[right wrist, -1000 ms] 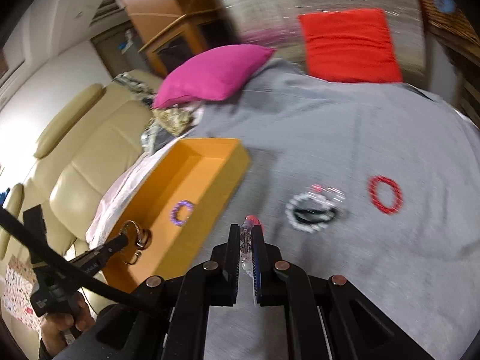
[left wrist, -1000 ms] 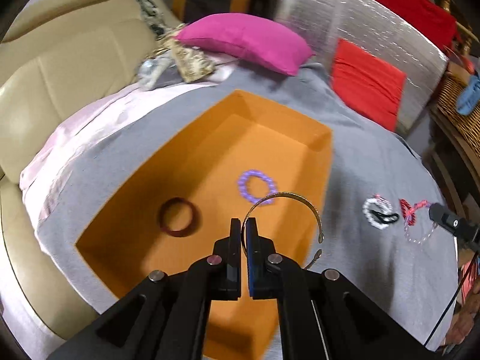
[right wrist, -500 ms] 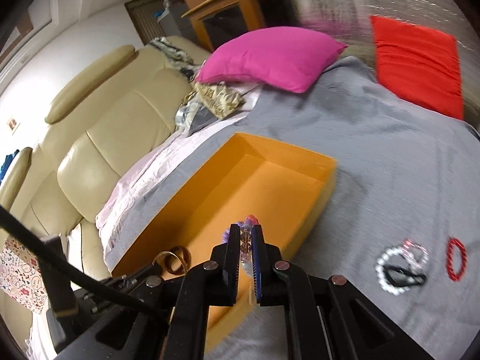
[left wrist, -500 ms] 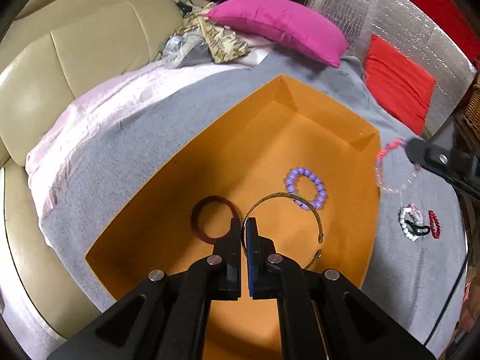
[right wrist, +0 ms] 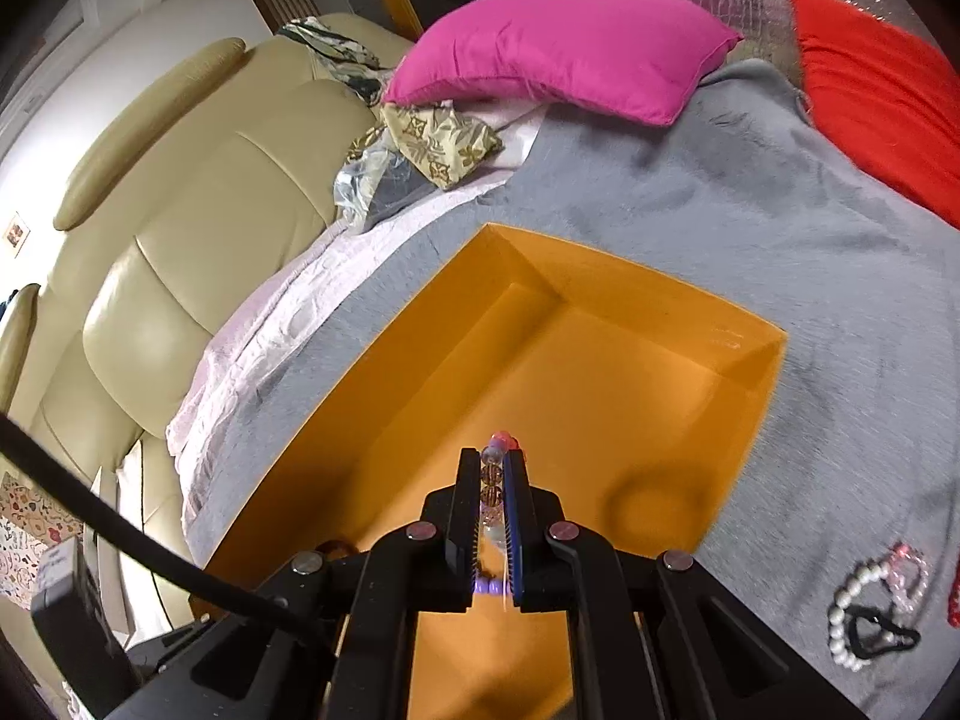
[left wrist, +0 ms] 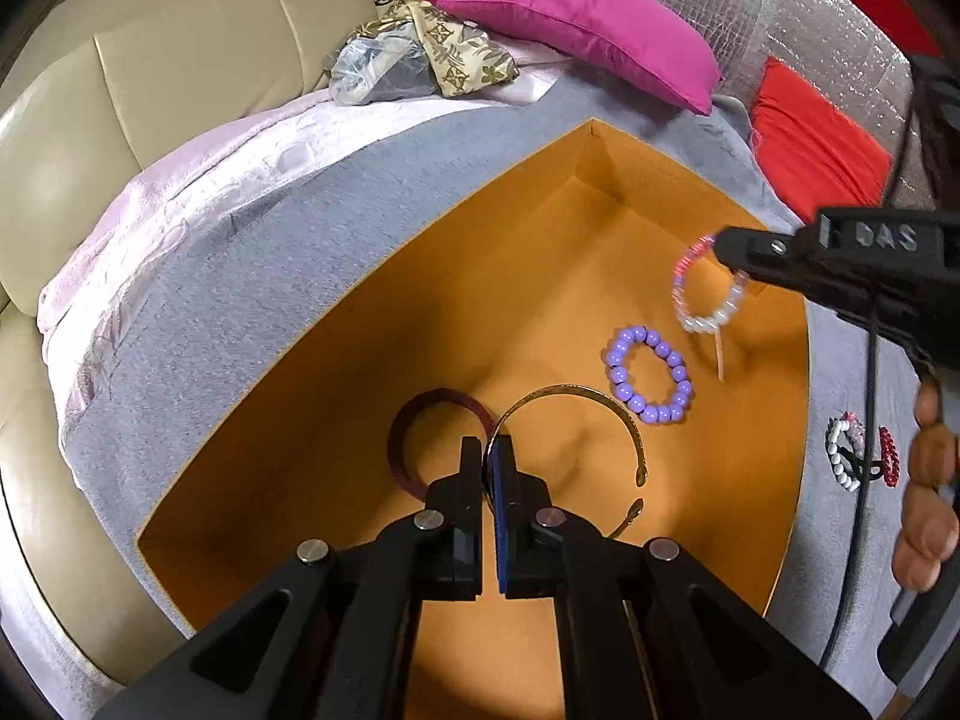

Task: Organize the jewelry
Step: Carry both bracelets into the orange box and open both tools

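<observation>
Fuzzy grey blanket (left wrist: 252, 276) bears a square orange cardboard box (left wrist: 384, 324).

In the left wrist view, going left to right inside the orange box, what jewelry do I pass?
Dark red bangle → gold open bangle held by the left tool → purple bead bracelet → pink and white bead bracelet hanging from the right tool.

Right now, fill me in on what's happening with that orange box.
A person is sorting jewelry into the orange box on the grey blanket. The left gripper is shut on a gold open bangle over the box; the right gripper holds a pink-and-clear beaded bracelet above it. A purple bead bracelet and a dark red bangle already lie inside. More pieces wait on the blanket.
</observation>
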A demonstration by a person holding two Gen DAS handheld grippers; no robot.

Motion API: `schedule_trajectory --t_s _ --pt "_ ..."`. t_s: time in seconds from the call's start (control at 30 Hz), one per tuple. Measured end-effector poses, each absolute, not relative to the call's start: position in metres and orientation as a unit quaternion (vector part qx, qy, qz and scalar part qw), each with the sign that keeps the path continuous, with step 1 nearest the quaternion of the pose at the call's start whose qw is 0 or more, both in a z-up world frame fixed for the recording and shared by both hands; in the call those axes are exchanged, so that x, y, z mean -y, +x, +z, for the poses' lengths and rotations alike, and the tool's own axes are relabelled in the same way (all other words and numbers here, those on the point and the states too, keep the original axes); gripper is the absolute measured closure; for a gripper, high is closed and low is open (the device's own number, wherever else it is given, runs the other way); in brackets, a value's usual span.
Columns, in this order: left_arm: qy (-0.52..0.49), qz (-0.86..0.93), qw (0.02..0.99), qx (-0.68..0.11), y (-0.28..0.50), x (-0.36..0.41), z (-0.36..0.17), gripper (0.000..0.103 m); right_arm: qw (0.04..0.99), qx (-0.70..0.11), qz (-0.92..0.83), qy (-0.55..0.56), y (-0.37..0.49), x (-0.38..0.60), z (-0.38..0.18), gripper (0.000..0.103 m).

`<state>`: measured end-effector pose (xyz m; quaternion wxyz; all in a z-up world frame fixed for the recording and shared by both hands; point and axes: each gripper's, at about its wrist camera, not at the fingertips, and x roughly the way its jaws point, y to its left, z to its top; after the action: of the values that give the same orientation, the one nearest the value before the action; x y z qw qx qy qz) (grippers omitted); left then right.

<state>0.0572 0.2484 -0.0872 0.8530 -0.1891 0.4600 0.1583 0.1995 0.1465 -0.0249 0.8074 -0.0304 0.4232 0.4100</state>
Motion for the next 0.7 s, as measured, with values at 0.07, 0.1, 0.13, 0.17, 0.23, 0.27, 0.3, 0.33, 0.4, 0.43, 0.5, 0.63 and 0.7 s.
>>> schedule_trajectory --t_s 0.07,0.1,0.13,0.17,0.23,0.27,0.3,0.33,0.4,0.43,0.5,0.63,0.7 --pt "-0.189 0.158 0.852 -0.463 0.06 -0.248 -0.09 0.1 0.805 -0.428 0.41 -0.03 0.204 -0.153 -0.028 0.095" --pt "-0.187 0.158 0.851 -0.464 0.06 -0.248 -0.091 0.1 0.802 -0.433 0.41 -0.032 0.207 -0.158 -0.03 0.095" --pt "-0.186 0.156 0.85 -0.467 0.062 -0.247 -0.093 0.1 0.8 -0.437 0.409 -0.034 0.21 -0.161 -0.033 0.095" --pt "-0.185 0.155 0.85 -0.469 0.062 -0.247 -0.095 0.1 0.8 -0.441 0.406 -0.037 0.212 -0.162 -0.035 0.095" --pt "-0.182 0.155 0.849 -0.471 0.063 -0.245 -0.096 0.1 0.8 -0.449 0.395 -0.039 0.219 -0.165 -0.041 0.095" --pt "-0.182 0.155 0.849 -0.471 0.064 -0.245 -0.097 0.1 0.801 -0.452 0.391 -0.04 0.223 -0.166 -0.044 0.095" --pt "-0.182 0.155 0.849 -0.472 0.064 -0.245 -0.098 0.1 0.803 -0.453 0.384 -0.045 0.226 -0.166 -0.047 0.095" --pt "-0.182 0.155 0.848 -0.473 0.064 -0.245 -0.099 0.1 0.805 -0.453 0.38 -0.048 0.228 -0.166 -0.048 0.095" --pt "-0.182 0.157 0.847 -0.474 0.064 -0.246 -0.101 0.1 0.808 -0.453 0.373 -0.054 0.231 -0.165 -0.05 0.095" --pt "-0.182 0.157 0.847 -0.474 0.064 -0.247 -0.101 0.1 0.811 -0.452 0.367 -0.057 0.233 -0.164 -0.051 0.095" --pt "-0.18 0.159 0.847 -0.475 0.064 -0.247 -0.102 0.1 0.814 -0.453 0.358 -0.063 0.236 -0.163 -0.052 0.095" --pt "-0.178 0.163 0.845 -0.478 0.064 -0.248 -0.103 0.1 0.817 -0.456 0.347 -0.071 0.241 -0.163 -0.053 0.095" --pt "-0.174 0.168 0.844 -0.478 0.065 -0.248 -0.104 0.099 0.816 -0.459 0.341 -0.08 0.242 -0.165 -0.054 0.095"
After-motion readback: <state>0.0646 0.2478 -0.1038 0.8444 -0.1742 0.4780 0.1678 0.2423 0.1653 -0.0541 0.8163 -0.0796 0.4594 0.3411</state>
